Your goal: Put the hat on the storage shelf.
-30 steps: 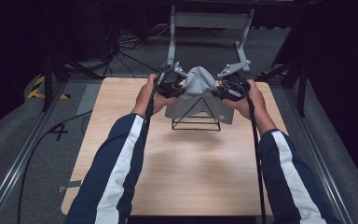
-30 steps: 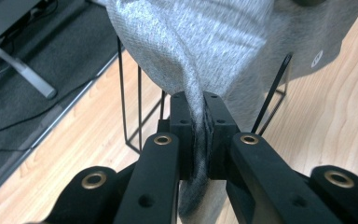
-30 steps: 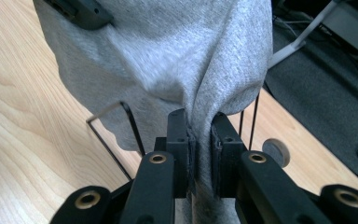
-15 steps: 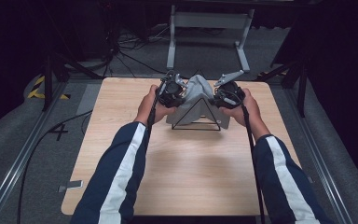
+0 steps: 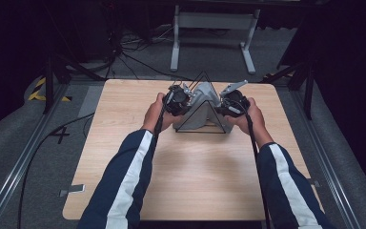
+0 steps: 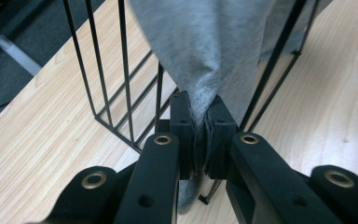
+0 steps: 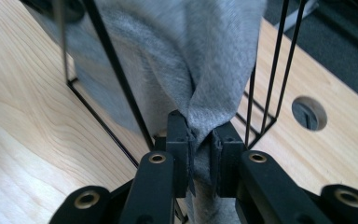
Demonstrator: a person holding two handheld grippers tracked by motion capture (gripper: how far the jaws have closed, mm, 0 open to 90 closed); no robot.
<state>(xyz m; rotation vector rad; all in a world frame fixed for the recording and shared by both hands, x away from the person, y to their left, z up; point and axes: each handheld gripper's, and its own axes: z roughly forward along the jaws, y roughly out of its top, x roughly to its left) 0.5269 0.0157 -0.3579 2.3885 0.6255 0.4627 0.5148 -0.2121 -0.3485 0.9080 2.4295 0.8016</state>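
Grey cloth (image 6: 214, 60) amid black wire rack (image 6: 102, 79), in both tongs.

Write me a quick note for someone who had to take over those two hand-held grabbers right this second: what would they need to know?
Left gripper: shut on the grey cloth, pinching a bunched edge.
Right gripper: shut on the grey cloth too, at its other side.
The cloth is draped over the black wire rack, which stands on the wooden table towards its far edge.
Done: both sides gripped, cloth lying across the rack.
Left, probably: settle or spread the cloth, then open both sets of fingers. I cannot tell whether it is going on or coming off.
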